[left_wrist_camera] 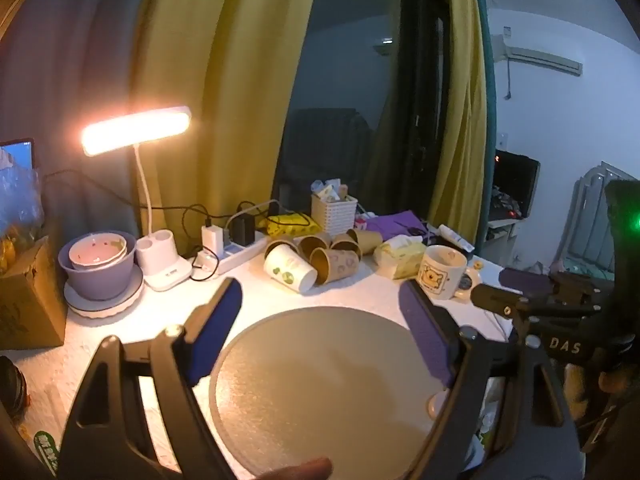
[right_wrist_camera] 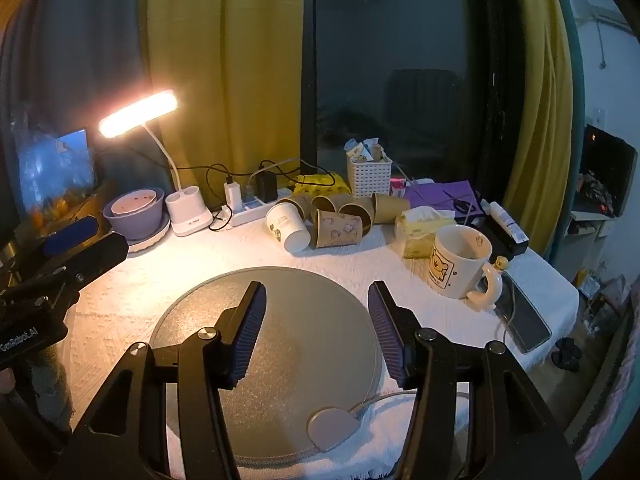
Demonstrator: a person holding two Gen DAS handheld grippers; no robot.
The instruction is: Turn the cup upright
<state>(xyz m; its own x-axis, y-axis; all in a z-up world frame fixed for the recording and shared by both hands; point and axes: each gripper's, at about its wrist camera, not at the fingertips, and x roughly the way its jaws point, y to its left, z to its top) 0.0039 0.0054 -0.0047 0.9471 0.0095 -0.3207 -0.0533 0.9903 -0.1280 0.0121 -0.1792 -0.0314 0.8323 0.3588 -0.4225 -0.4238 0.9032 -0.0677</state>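
Two grippers: both hover over the round grey mat (right_wrist_camera: 280, 340) at the table's front edge, holding nothing.
Left gripper (left_wrist_camera: 320, 304): fingers spread wide, blue pads (left_wrist_camera: 218, 332) facing each other above the mat.
Right gripper (right_wrist_camera: 316, 300): fingers also apart, ribbed pads (right_wrist_camera: 252, 328) over the mat's middle.
Mug (right_wrist_camera: 460, 260): white, bear picture, standing mouth up near the table's right edge, handle toward the front right, well apart from both grippers.
Paper cups (right_wrist_camera: 336, 220): several brown ones lying on their sides near the back edge, clustered and touching.
White paper cup (right_wrist_camera: 286, 226): on its side at the left of that cluster.
Lamp (right_wrist_camera: 138, 114): lit, at the back left.
Bowls (right_wrist_camera: 136, 212): stacked on a plate in the back left corner.
Tissue pack (right_wrist_camera: 420, 232): just behind the mug.
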